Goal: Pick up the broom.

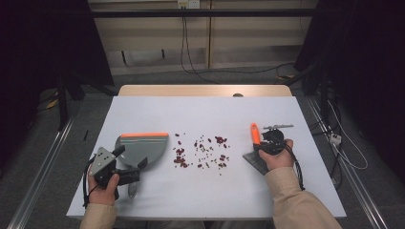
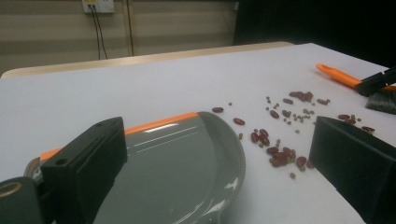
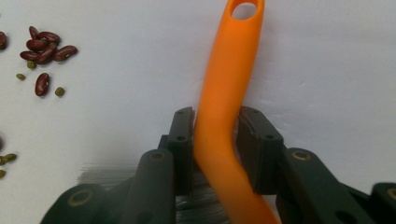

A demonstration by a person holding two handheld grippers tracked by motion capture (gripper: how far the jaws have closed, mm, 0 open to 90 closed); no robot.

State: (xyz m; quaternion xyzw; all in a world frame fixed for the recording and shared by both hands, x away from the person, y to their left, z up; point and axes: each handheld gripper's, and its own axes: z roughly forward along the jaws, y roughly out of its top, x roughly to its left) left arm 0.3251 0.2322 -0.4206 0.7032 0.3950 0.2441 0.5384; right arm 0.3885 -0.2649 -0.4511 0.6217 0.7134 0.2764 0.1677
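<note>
Your right tongs (image 3: 215, 140) clamp the brush handle (image 3: 227, 88); the left tongs (image 2: 224, 163) gape wide around the dustpan (image 2: 182, 168). Unheld, it may skid toward nine o'clock as you sweep the beans (image 1: 203, 151).

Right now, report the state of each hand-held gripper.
Left hand-held gripper: open, jaws wide either side of the grey dustpan, not gripping it.
Right hand-held gripper: shut on the brush's orange handle.

White table (image 1: 205, 112), beige panelled wall (image 1: 239, 43), grey floor (image 1: 86, 121), perhaps carpeted
</note>
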